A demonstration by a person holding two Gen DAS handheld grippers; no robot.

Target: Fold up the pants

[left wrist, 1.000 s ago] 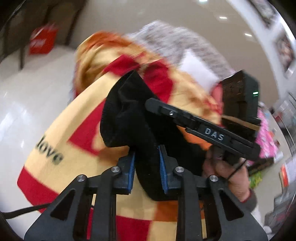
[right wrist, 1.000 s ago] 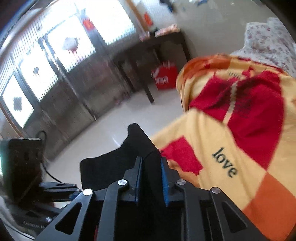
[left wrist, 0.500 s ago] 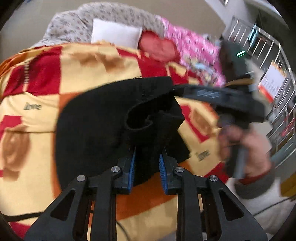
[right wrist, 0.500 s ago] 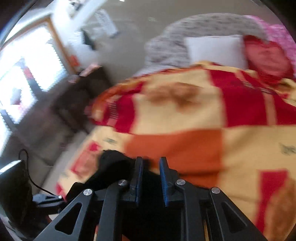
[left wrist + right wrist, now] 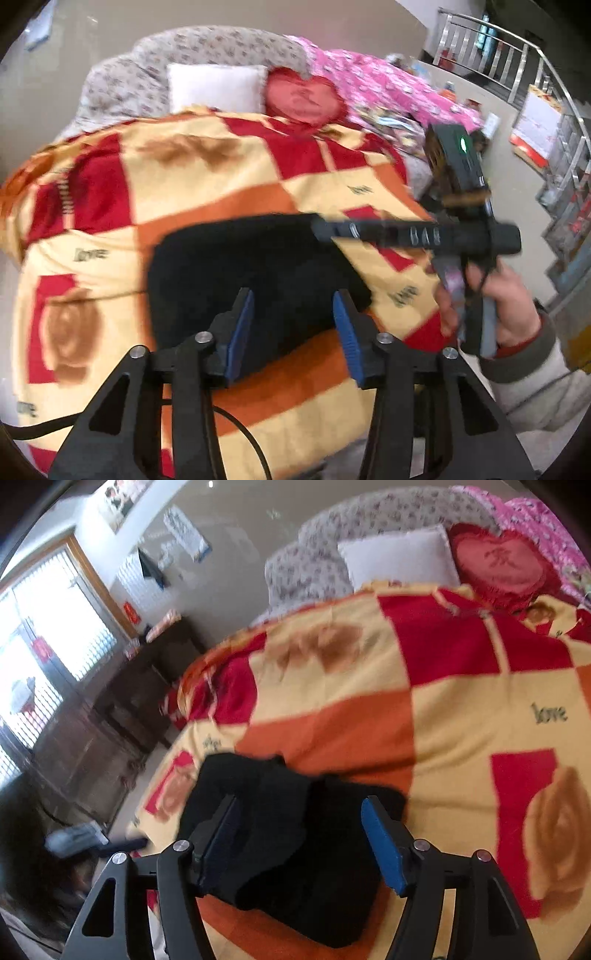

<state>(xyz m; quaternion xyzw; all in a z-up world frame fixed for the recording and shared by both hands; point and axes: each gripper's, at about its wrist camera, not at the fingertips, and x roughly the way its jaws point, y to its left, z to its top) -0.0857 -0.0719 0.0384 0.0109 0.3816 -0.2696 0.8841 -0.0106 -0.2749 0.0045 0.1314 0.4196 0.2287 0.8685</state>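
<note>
Left wrist view: the left gripper (image 5: 293, 314) is seen with fingers spread apart above the black pants (image 5: 236, 273), which are laid bunched on the checkered blanket (image 5: 207, 177). The right gripper (image 5: 306, 838) is likewise parted, nothing clamped.

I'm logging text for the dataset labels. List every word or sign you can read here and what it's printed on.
"love" – on a yellow square of the checked blanket, clear in the right wrist view.
"love", blurred – other blanket squares in the left wrist view.
"DAS", blurred – on the right tool's side.
One Chinese character on the red heart cushion; too soft to read.
Wall posters and red window signs: unreadable.
</note>
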